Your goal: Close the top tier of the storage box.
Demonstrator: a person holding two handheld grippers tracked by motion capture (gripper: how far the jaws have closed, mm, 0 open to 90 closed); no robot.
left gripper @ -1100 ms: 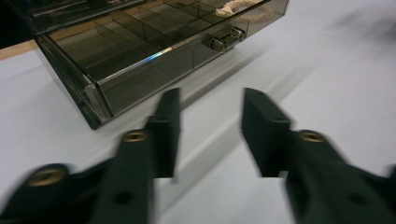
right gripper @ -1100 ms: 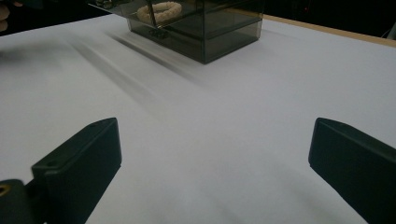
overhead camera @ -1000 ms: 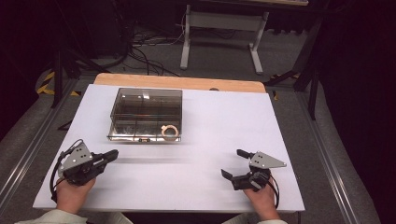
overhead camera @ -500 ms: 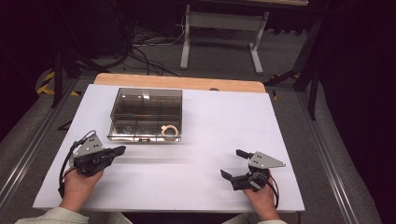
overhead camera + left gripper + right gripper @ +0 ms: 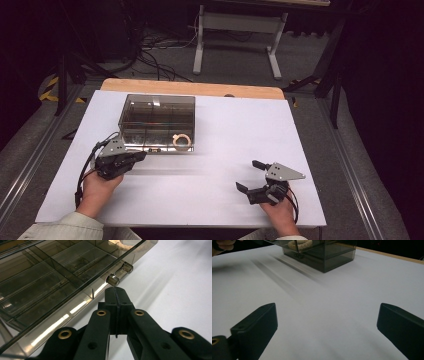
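The smoky transparent plastic compartment box is sitting toward the white table's far left, its front latch just ahead of the left tool, which is pressed shut and empty, while the right tool is resting wide open, well apart.

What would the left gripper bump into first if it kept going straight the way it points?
Most likely the small clear cylindrical latch on the front edge of the smoky transparent plastic compartment box. The left gripper, jaws shut together, points right at it; whether they already touch is unclear.

A white table, cables and a stand behind.
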